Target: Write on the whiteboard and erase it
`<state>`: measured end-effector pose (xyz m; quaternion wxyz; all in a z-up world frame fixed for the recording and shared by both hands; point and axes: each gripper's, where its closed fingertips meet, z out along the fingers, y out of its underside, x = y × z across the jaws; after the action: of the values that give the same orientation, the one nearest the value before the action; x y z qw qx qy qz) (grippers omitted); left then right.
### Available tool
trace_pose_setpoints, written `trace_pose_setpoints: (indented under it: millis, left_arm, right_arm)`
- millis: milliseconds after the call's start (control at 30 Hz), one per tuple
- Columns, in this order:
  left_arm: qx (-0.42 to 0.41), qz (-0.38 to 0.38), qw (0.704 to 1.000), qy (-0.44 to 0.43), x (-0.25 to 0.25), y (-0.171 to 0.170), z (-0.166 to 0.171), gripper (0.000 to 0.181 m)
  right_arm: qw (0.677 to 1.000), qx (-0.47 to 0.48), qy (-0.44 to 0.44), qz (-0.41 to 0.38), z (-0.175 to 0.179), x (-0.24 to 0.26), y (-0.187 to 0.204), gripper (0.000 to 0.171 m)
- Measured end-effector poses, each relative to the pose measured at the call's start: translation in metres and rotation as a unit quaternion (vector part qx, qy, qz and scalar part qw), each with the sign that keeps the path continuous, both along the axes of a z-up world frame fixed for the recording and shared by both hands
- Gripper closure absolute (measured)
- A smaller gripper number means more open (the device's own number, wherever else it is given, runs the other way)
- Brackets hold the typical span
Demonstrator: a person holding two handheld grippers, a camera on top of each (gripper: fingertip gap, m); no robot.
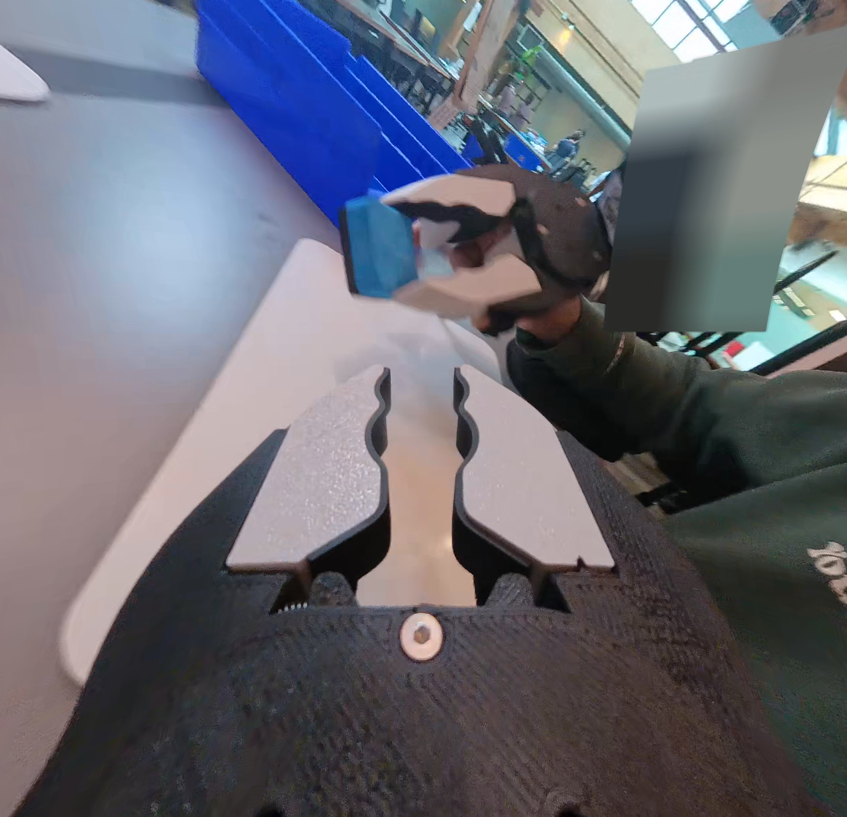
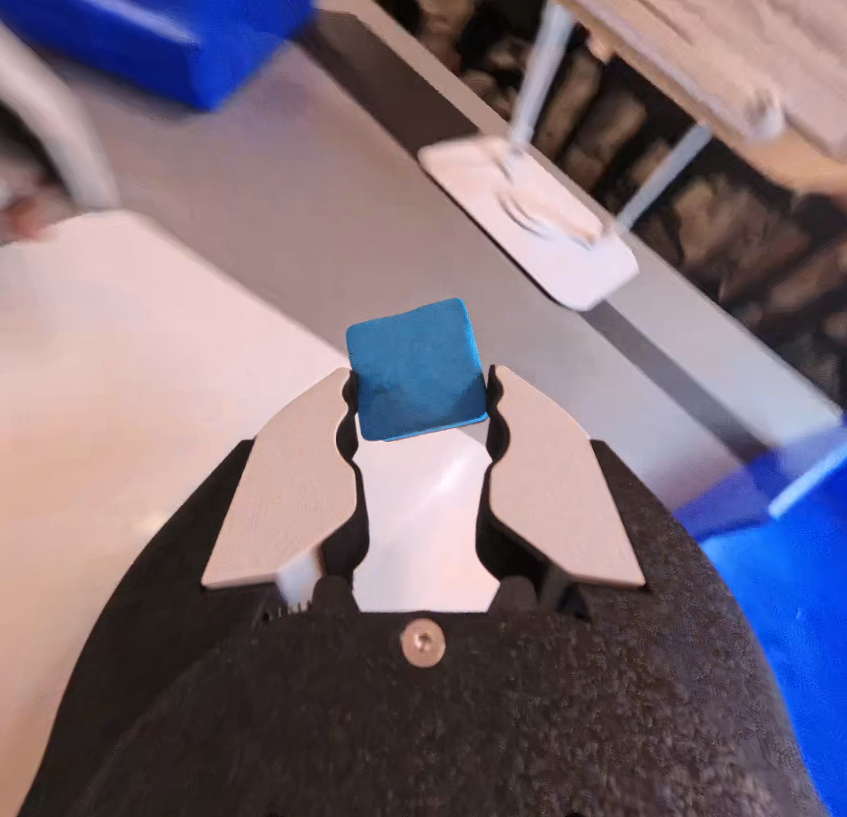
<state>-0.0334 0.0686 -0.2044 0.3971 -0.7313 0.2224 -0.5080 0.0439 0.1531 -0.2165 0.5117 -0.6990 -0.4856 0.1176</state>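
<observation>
Left wrist view first: the left gripper (image 1: 421,378) hangs low over the whiteboard (image 1: 284,360), its fingers parted by a narrow gap with nothing between them. The board lies flat on the grey bench (image 1: 114,254), and the part in sight bears no marks. Beyond it the right gripper (image 1: 412,250) is held up off the board with a small blue eraser (image 1: 380,254) pinched at its tips; a dark felt layer shows along the eraser's far face. A sleeve (image 1: 641,405) reaches in behind that gripper, and blue bins (image 1: 298,94) stand at the bench's far edge.

Right wrist view: the right gripper (image 2: 419,394) clamps the eraser (image 2: 415,366) by its two side faces, right at the fingertips, so most of the block juts out ahead. Below lies the whiteboard (image 2: 137,337); a white stand base (image 2: 541,227) sits near the bench edge, and a blue bin (image 2: 137,30) is blurred at top left.

The eraser looks light and spongy, so it should give a little under the squeeze. Gripping the sides leaves the felt free to wipe, but the shallow hold could let it twist under pressure. No marker is in sight.
</observation>
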Motion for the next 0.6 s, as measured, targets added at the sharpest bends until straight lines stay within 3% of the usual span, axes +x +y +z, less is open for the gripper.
trace_pose_setpoints:
  millis: [133, 200, 267, 333, 467, 600]
  left_arm:
    - [0.01, 0.018, 1.0, -0.016, -0.016, 0.006, 0.004, 0.158]
    - [0.004, 0.02, 1.0, -0.016, -0.021, 0.007, 0.0, 0.159]
    - [0.009, 0.028, 0.999, -0.016, -0.027, 0.011, 0.0, 0.159]
    - [0.02, 0.038, 0.999, -0.011, -0.033, 0.015, 0.003, 0.159]
    - [0.059, 0.087, 0.994, 0.014, -0.053, 0.028, 0.011, 0.163]
    - [0.121, 0.199, 0.968, 0.096, -0.113, 0.058, 0.031, 0.165]
  right_arm:
    - [0.976, -0.103, 0.045, -0.186, -0.026, 0.039, 0.087, 0.116]
    - [0.962, -0.13, 0.049, -0.234, -0.037, 0.044, 0.103, 0.115]
    - [0.955, -0.133, 0.049, -0.26, -0.043, 0.047, 0.11, 0.1]
    - [0.953, -0.13, 0.054, -0.267, -0.042, 0.048, 0.112, 0.091]
    - [0.963, -0.107, 0.093, -0.229, -0.016, 0.049, 0.093, 0.094]
    - [0.973, -0.072, 0.142, -0.166, 0.028, 0.054, 0.055, 0.099]
